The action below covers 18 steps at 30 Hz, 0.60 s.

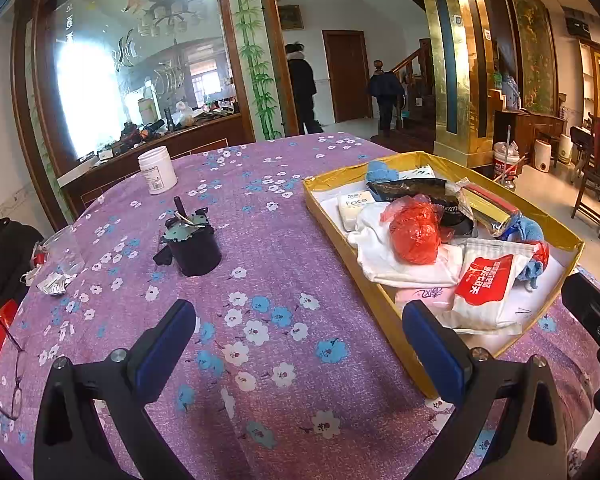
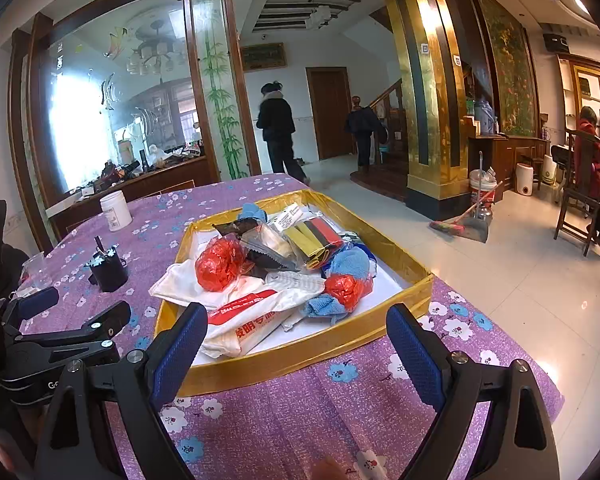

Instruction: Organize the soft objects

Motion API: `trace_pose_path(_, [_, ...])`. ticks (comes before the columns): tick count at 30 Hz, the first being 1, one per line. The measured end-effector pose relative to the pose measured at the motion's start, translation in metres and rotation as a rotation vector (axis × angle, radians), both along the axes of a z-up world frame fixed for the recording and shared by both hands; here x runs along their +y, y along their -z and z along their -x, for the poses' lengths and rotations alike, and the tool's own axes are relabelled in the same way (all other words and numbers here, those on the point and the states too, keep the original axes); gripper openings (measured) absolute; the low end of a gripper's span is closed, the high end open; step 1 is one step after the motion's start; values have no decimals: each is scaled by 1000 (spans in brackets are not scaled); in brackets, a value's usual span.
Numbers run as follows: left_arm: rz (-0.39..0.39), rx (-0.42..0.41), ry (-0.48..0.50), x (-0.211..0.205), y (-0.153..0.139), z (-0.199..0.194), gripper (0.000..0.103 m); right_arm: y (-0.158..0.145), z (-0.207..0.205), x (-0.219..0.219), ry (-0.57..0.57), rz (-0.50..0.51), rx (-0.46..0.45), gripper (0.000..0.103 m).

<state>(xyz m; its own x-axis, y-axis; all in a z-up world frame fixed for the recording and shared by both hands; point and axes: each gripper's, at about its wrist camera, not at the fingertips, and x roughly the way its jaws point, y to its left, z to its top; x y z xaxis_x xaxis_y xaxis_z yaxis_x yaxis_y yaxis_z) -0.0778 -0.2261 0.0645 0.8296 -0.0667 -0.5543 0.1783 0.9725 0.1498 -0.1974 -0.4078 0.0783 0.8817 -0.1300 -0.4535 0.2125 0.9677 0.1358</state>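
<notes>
A gold-rimmed tray (image 1: 384,300) (image 2: 300,354) on the purple floral tablecloth holds a pile of soft things: a crumpled red plastic bag (image 1: 414,234) (image 2: 218,264), a white cloth (image 1: 384,258) (image 2: 180,284), a white-and-red tissue pack (image 1: 486,288) (image 2: 246,322), blue cloths (image 1: 380,172) (image 2: 352,262) and foil packets (image 2: 314,238). My left gripper (image 1: 300,340) hovers open over bare cloth, left of the tray, empty. My right gripper (image 2: 298,340) is open and empty at the tray's near rim. The left gripper (image 2: 76,312) also shows in the right wrist view.
A black cup with odds and ends (image 1: 192,244) (image 2: 108,266) and a white jar (image 1: 158,170) (image 2: 116,210) stand on the table's left side. Wrappers and a clear cup (image 1: 58,258) lie at the left edge. People move in the room beyond; a broom and dustpan (image 2: 466,226) rest on the floor.
</notes>
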Motion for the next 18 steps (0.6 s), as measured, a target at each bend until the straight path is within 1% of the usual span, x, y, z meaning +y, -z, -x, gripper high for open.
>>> trace_pose_path(18, [2, 4, 2, 1, 1, 0, 103, 1, 1, 3, -5, 4, 4, 93])
